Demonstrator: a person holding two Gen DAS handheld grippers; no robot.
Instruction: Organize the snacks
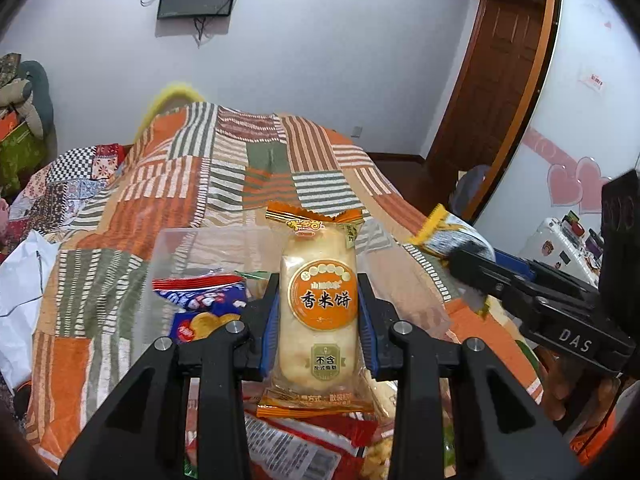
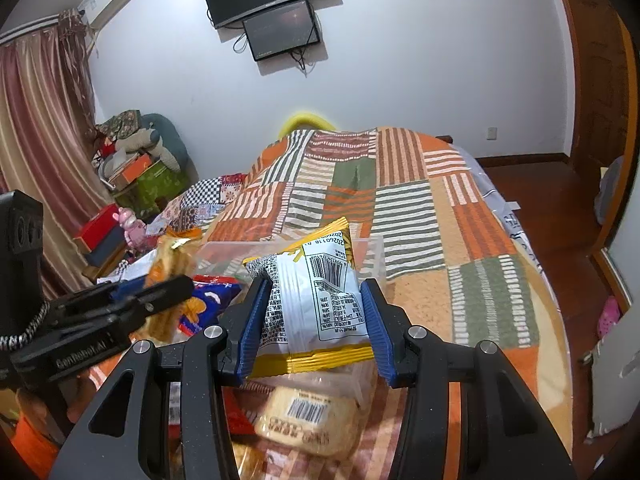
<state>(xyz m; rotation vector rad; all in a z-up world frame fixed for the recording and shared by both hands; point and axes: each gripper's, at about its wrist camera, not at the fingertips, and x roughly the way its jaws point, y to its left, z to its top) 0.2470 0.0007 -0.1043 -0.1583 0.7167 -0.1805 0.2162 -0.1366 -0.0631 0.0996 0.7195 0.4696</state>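
My left gripper (image 1: pixel 318 304) is shut on an orange rice-cracker packet (image 1: pixel 318 300), held upright above a clear plastic box (image 1: pixel 180 248) on the bed. A blue chip packet (image 1: pixel 200 304) lies in the box. My right gripper (image 2: pixel 316 312) is shut on a white and yellow snack packet (image 2: pixel 316 304), barcode side up, held over the same clear box (image 2: pixel 372 256). The right gripper also shows in the left wrist view (image 1: pixel 476 264), to the right of my left one. The left gripper shows in the right wrist view (image 2: pixel 176 284), at the left.
Several loose snack packets (image 1: pixel 304 440) lie on the bed below the grippers, one pale with a barcode (image 2: pixel 308 420). A patchwork orange quilt (image 2: pixel 400 200) covers the bed. White paper (image 1: pixel 20 288) lies left. The wooden floor (image 2: pixel 560 200) and door are to the right.
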